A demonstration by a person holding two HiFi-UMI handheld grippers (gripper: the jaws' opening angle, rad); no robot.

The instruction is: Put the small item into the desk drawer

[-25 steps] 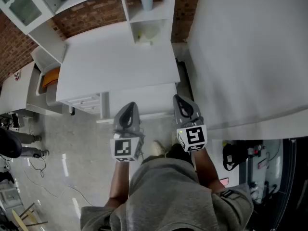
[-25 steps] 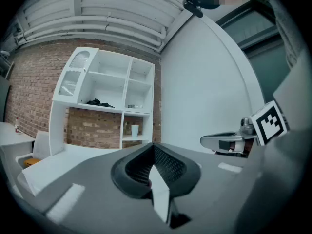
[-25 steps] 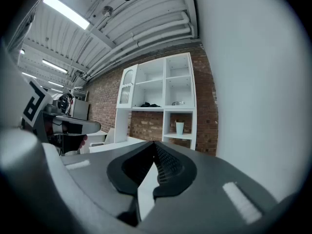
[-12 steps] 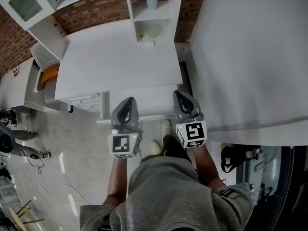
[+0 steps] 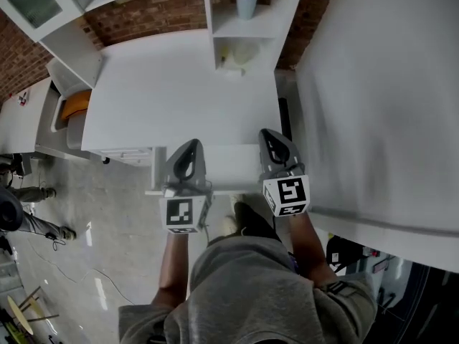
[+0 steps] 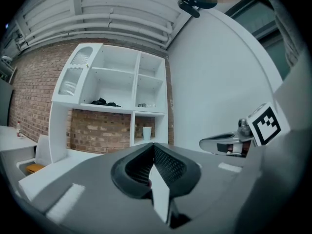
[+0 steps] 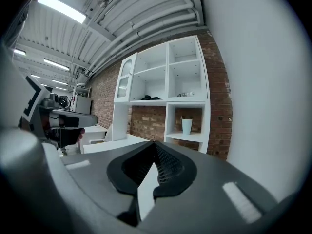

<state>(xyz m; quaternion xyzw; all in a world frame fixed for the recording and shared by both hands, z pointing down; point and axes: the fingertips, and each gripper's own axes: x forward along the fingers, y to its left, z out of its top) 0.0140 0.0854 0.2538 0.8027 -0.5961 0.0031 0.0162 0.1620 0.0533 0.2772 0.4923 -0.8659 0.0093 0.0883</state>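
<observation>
So the grey left gripper [image 5: 191, 145] and grey right gripper [image 5: 267, 133] are both closed tight with nothing between them, side by side over the near edge of the flat white desk [image 5: 172, 92].

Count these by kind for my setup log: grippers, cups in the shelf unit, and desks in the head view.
Grippers: 2 (left gripper, right gripper)
Cups: 1 (cup)
Desks: 1 (white desk)
Total: 4
</observation>
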